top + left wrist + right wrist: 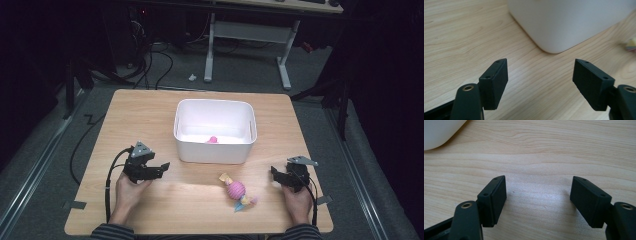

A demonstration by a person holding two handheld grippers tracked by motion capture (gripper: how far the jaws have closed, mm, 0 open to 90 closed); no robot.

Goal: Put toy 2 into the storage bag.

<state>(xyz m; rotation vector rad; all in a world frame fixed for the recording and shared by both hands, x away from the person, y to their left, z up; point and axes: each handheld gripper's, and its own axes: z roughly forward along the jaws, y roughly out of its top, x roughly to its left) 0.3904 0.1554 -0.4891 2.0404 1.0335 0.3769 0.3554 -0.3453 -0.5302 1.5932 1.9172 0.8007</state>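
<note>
Grippers both spread, empty: my left gripper [161, 168], my right gripper [274, 173]. Toy [236, 190] lies near table's [150, 115] front edge, before bin [215, 150]. Risk: round toy rolls off if nudged.

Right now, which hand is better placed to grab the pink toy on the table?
Probably right. The right gripper sits open, close beside the pink toy with bare table between. The left gripper, also open, is farther off, pointing at the white bin.
</note>
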